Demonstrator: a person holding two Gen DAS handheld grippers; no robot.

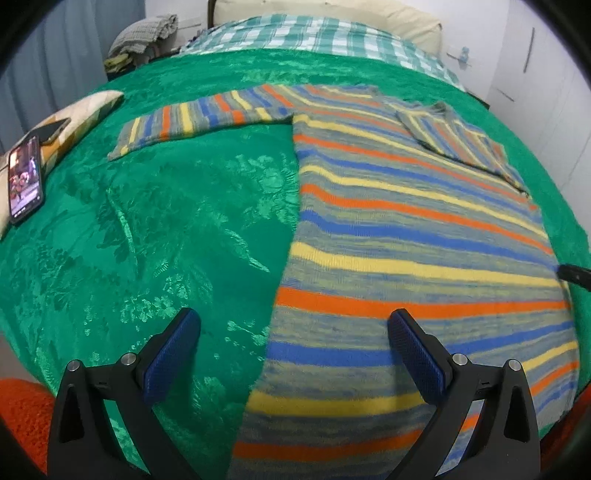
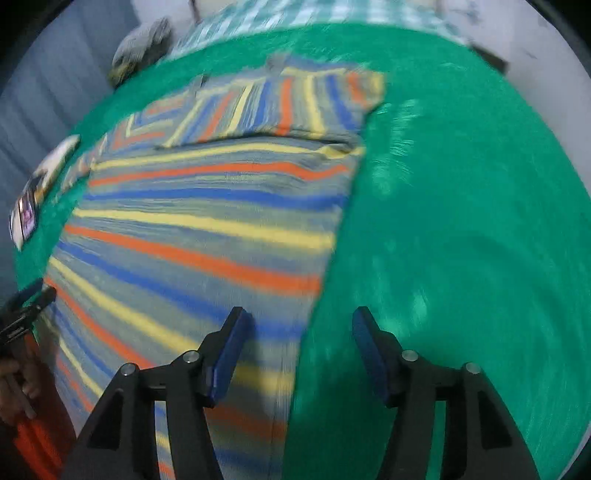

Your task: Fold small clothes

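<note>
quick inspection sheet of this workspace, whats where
surface: green bedspread, floral sheen
job's things: striped sweater spread flat; one sleeve stretched out to the side, the other sleeve folded onto the body
clutter: phone, screen lit, on a cushion
grippers: left gripper open over the sweater's edge; right gripper open, nothing between the pads
cables: nothing seen
surroundings: checked blanket, pillow, grey clothes pile

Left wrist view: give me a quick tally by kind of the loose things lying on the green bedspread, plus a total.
Striped sweater: 1
Phone: 1
Patterned cushion, under the phone's far end: 1
Total: 3
</note>
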